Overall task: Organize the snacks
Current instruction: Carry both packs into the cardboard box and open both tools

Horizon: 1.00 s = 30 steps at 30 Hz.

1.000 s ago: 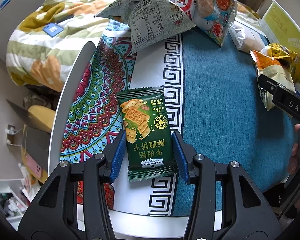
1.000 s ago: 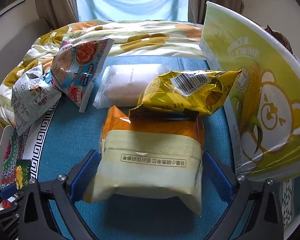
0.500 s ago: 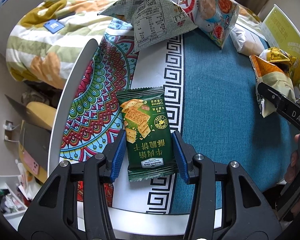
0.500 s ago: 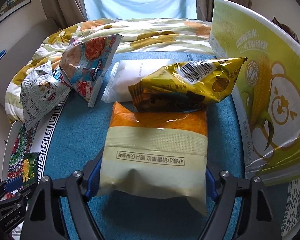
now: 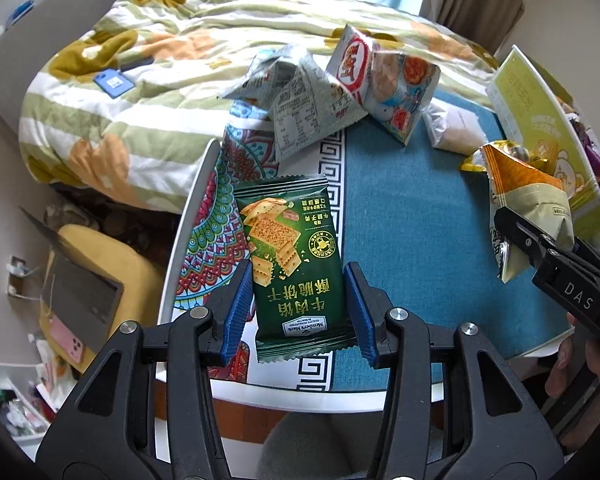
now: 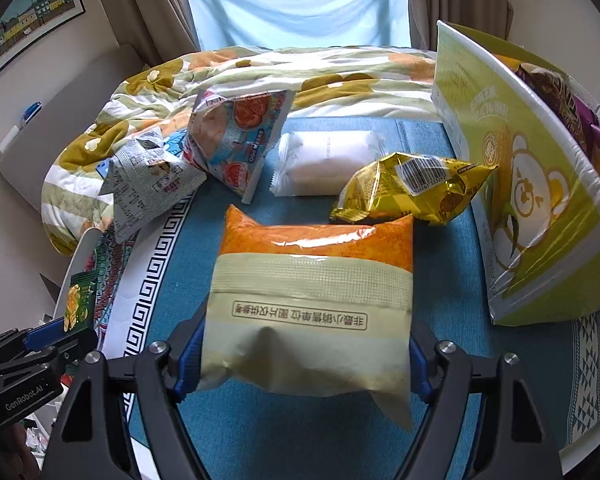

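Observation:
My left gripper (image 5: 298, 280) is shut on a dark green cracker packet (image 5: 288, 248), which hangs lifted above the left edge of the table (image 5: 404, 220). In the right wrist view, my right gripper (image 6: 306, 340) is shut on an orange and beige snack bag (image 6: 316, 264). Its blue pads press the bag's lower sides, and the bag is raised off the blue cloth. The right wrist view also catches the left gripper (image 6: 60, 332) at the far left with the green packet (image 6: 80, 306). The orange bag (image 5: 528, 200) shows at the right of the left wrist view.
On the cloth lie a grey packet (image 6: 148, 184), a red and blue bag (image 6: 236, 144), a white packet (image 6: 328, 160) and a yellow bag (image 6: 416, 188). A tall green-yellow bear box (image 6: 520, 184) stands at the right. A bed with a quilt (image 5: 160, 80) borders the table's far side.
The right jaws closed from wide apart onto the orange bag and lifted it. The left gripper rose with the green packet, so the table looks farther away.

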Motion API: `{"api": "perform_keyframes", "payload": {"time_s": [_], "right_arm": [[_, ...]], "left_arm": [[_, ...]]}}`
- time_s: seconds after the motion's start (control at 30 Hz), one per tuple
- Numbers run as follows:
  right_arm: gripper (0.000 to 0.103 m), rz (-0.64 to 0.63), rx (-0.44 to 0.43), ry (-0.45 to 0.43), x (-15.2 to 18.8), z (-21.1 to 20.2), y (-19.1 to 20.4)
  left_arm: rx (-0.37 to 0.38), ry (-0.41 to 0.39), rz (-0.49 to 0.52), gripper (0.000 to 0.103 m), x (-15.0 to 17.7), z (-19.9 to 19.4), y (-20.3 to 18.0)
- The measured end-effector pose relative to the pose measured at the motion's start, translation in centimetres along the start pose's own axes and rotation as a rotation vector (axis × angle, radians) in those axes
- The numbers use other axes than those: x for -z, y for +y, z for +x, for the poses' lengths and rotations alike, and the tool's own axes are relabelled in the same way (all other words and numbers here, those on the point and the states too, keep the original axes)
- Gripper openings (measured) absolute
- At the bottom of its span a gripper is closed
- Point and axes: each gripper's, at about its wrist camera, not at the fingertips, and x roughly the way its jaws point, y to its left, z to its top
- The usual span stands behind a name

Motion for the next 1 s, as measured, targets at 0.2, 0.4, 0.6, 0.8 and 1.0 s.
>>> {"api": "perform_keyframes", "payload": {"time_s": [0.2, 0.4, 0.6, 0.8, 1.0], "right_arm": [[0.075, 0.008, -0.010, -0.077, -1.2, -4.9, 0.4], [0.075, 0.065, 0.009, -0.159, -2.5, -10.5, -1.7], [0.075, 0.106, 0.054, -0.246, -3.5, -15.3, -6.2], [0.075, 0.130, 0.093, -0.279, -4.6, -18.6, -12.3], [0.075, 0.169, 0.124, -0.274, -5.2, -19.4, -19.0]], "left_arm": [[0.058, -0.091, 0.076, 0.042, -2.6, -4.3, -2.3], [0.111, -0.199, 0.187, 0.042, -5.7, -8.4, -7.2], [0.185, -0.247, 0.255, 0.042, -7.4, -10.5, -14.4], [0.264, -0.267, 0.306, 0.042, -8.9, -10.5, -23.5], [0.296, -0.242, 0.355, 0.042, -9.9, -8.4, -32.1]]}}
